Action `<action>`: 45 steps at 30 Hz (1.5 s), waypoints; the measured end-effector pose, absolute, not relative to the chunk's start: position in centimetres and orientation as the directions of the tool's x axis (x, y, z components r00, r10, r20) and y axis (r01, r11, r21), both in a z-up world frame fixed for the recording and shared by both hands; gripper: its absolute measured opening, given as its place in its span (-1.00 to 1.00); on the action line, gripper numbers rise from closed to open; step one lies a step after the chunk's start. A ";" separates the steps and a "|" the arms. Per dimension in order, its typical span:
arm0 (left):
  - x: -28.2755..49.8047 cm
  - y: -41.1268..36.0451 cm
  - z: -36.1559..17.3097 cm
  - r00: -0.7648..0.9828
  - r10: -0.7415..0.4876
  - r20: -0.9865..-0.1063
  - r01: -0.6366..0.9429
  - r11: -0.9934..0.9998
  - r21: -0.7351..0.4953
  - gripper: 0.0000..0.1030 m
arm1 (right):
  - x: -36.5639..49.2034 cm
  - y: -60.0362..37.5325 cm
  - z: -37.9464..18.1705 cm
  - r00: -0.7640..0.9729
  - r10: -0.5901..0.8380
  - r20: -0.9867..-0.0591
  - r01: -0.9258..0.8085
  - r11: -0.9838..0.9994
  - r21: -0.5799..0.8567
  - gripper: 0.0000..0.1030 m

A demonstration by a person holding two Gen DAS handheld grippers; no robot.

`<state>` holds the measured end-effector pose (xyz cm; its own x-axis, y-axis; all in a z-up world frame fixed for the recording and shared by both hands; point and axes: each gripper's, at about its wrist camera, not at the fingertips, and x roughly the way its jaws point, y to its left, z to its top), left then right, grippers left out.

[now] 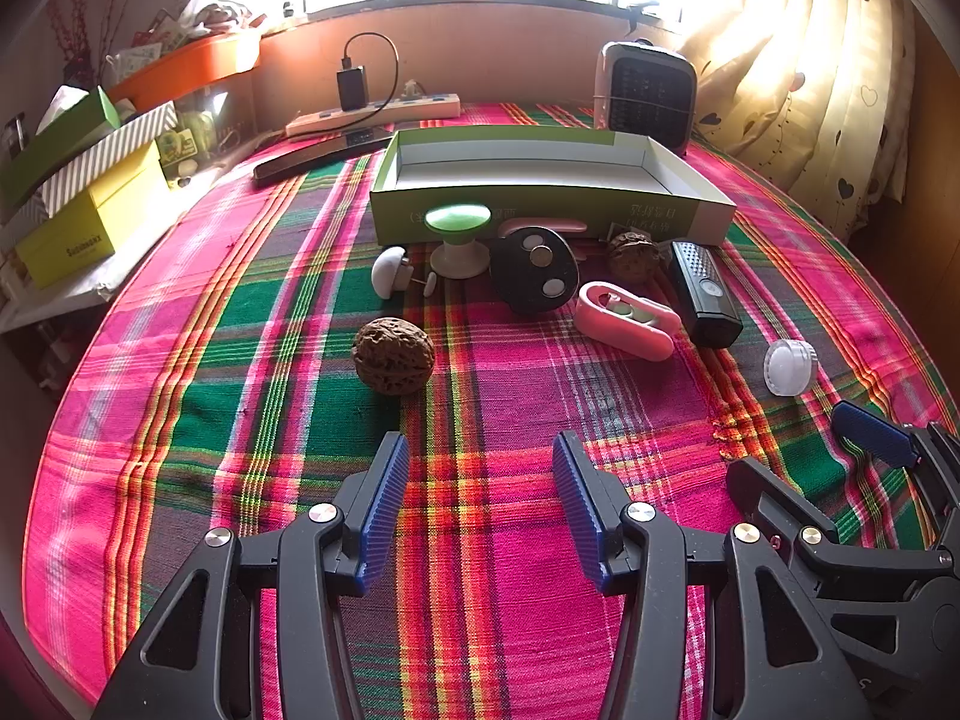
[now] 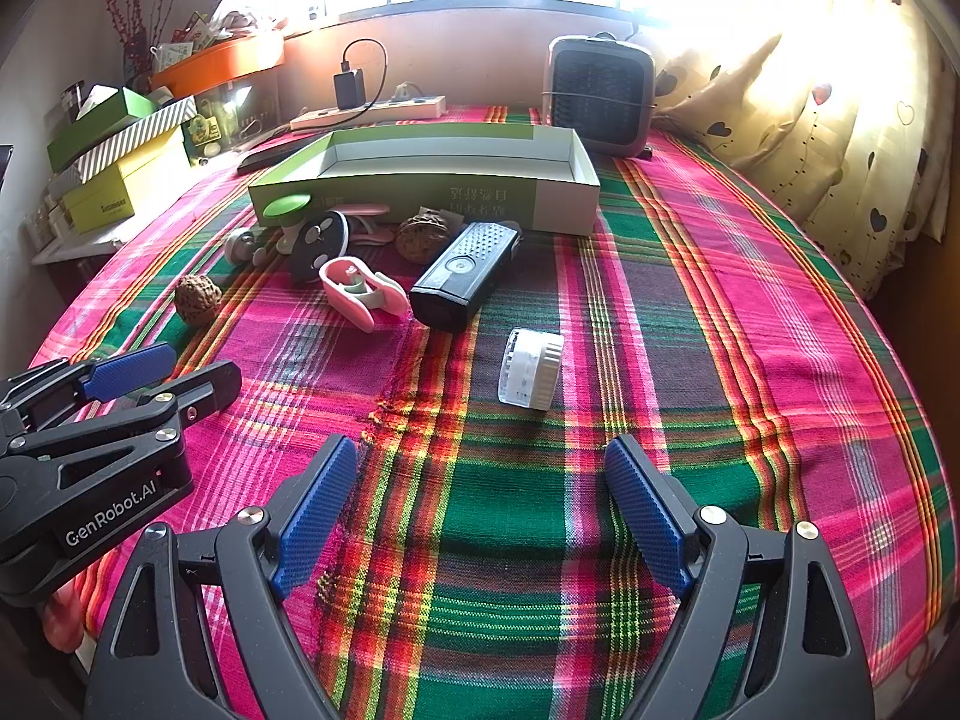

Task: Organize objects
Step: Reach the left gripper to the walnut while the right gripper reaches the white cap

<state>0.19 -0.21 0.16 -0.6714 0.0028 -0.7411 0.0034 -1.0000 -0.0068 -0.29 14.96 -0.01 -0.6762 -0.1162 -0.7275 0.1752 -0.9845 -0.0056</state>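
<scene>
A long green-and-white open box [image 1: 540, 204] [image 2: 420, 192] lies empty at the back of the plaid cloth. In front of it sit a green-topped knob [image 1: 457, 240], a black disc [image 1: 534, 270], a pink clip [image 1: 627, 319] [image 2: 357, 291], a black rectangular device [image 1: 705, 294] [image 2: 465, 273], two walnuts [image 1: 393, 355] [image 1: 633, 255] and a small white piece [image 1: 389, 279]. A white cap [image 1: 789, 367] [image 2: 531, 367] lies apart on the right. My left gripper [image 1: 480, 468] is open above bare cloth, short of the near walnut. My right gripper [image 2: 480, 474] is open, just short of the white cap.
A grey heater [image 1: 648, 93] stands behind the box's right end, a power strip with a charger [image 1: 372, 111] at the back. Stacked boxes [image 1: 90, 204] and an orange tray [image 1: 198, 66] fill a side shelf on the left. Curtains [image 2: 810, 120] hang on the right.
</scene>
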 end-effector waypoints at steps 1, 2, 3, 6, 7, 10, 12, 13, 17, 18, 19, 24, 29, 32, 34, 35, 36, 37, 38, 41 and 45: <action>0.2 -0.2 0.2 -0.671 0.003 -0.741 0.003 -1.000 -0.007 -0.05 | -0.3 15.0 0.0 -0.676 -0.115 -0.728 0.174 -0.985 -0.005 0.65; 0.2 -0.2 0.2 -0.671 0.003 -0.741 0.003 -1.000 -0.006 -0.05 | -0.3 15.0 0.0 -0.676 -0.115 -0.728 0.174 -0.985 -0.005 0.65; 0.2 -0.2 0.2 -0.671 0.003 -0.741 0.003 -1.000 -0.007 -0.05 | -0.3 15.0 0.0 -0.676 -0.115 -0.728 0.174 -0.985 -0.006 0.65; 0.2 -0.2 0.2 -0.671 0.003 -0.741 0.003 -1.000 -0.007 -0.05 | -0.3 15.0 0.0 -0.676 -0.115 -0.728 0.174 -0.985 -0.005 0.65; 0.2 -0.2 0.2 -0.671 0.003 -0.741 0.003 -1.000 -0.007 -0.05 | -0.3 15.0 0.0 -0.676 -0.115 -0.728 0.174 -0.985 -0.005 0.65; 0.2 -0.2 0.2 -0.671 0.003 -0.741 0.002 -1.000 -0.006 -0.05 | -0.2 15.0 -0.1 -0.676 -0.116 -0.728 0.175 -0.985 -0.005 0.65; 0.1 -0.1 0.3 -0.671 0.008 -0.742 -0.005 -1.000 -0.006 -0.05 | -0.2 15.0 0.0 -0.673 -0.123 -0.729 0.182 -0.983 -0.001 0.65; 0.1 -0.2 0.3 -0.669 0.017 -0.743 -0.015 -1.000 -0.008 -0.05 | -0.2 15.0 0.1 -0.673 -0.127 -0.729 0.184 -0.983 0.001 0.65; 0.3 -0.7 0.1 -0.663 0.049 -0.747 -0.054 -0.998 -0.019 -0.05 | -0.2 15.6 0.3 -0.668 -0.128 -0.733 0.179 -0.984 0.009 0.65; 0.4 -0.8 0.1 -0.663 0.052 -0.747 -0.058 -0.998 -0.018 -0.05 | -0.2 16.0 0.3 -0.669 -0.118 -0.734 0.162 -0.987 0.012 0.65; 0.4 -0.9 0.1 -0.663 0.045 -0.748 -0.057 -0.998 -0.009 -0.05 | -0.3 16.3 0.4 -0.672 -0.110 -0.733 0.143 -0.990 0.016 0.65; 0.4 -1.6 0.2 -0.654 0.044 -0.755 -0.055 -0.998 -0.011 -0.05 | -0.8 17.1 0.4 -0.670 -0.083 -0.738 0.111 -0.994 0.011 0.65; 0.1 -3.1 0.3 -0.644 0.051 -0.763 -0.027 -0.999 -0.045 -0.06 | -1.7 17.6 0.5 -0.661 -0.084 -0.746 0.103 -0.994 0.020 0.64; -0.3 -4.0 0.3 -0.639 0.062 -0.766 -0.012 -0.997 -0.070 -0.06 | -2.0 17.8 0.5 -0.657 -0.087 -0.749 0.106 -0.994 0.023 0.64; -0.6 -4.2 0.3 -0.637 0.071 -0.768 -0.011 -0.996 -0.083 -0.06 | -2.4 17.9 0.5 -0.653 -0.091 -0.752 0.109 -0.994 0.026 0.64; -0.8 -4.3 0.3 -0.635 0.075 -0.769 -0.012 -0.996 -0.087 -0.06 | -2.6 17.9 0.5 -0.652 -0.092 -0.753 0.110 -0.994 0.027 0.63; -1.1 -4.3 0.4 -0.634 0.073 -0.770 -0.008 -0.996 -0.088 -0.06 | -2.8 17.8 0.5 -0.650 -0.090 -0.755 0.110 -0.994 0.024 0.61; -1.4 -4.4 0.4 -0.633 0.073 -0.771 -0.005 -0.996 -0.091 -0.06 | -3.0 17.8 0.5 -0.648 -0.090 -0.756 0.110 -0.994 0.024 0.59; -1.7 -4.5 0.3 -0.633 0.076 -0.770 -0.005 -0.996 -0.093 -0.06 | -3.2 17.8 0.5 -0.648 -0.092 -0.756 0.112 -0.993 0.024 0.57; -2.4 -4.6 0.3 -0.634 0.071 -0.770 -0.004 -0.996 -0.089 -0.06 | -3.5 17.6 0.5 -0.647 -0.088 -0.758 0.116 -0.993 0.016 0.55; -3.3 -4.8 0.5 -0.629 0.080 -0.774 -0.004 -0.995 -0.100 -0.06 | -3.6 17.6 0.5 -0.649 -0.086 -0.756 0.116 -0.993 0.014 0.45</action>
<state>-3.30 -4.77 0.45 -0.6287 0.0802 -0.7735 -0.0038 -0.9950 -0.1000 -3.65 17.59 0.52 -0.6488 -0.0860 -0.7561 0.1157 -0.9932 0.0137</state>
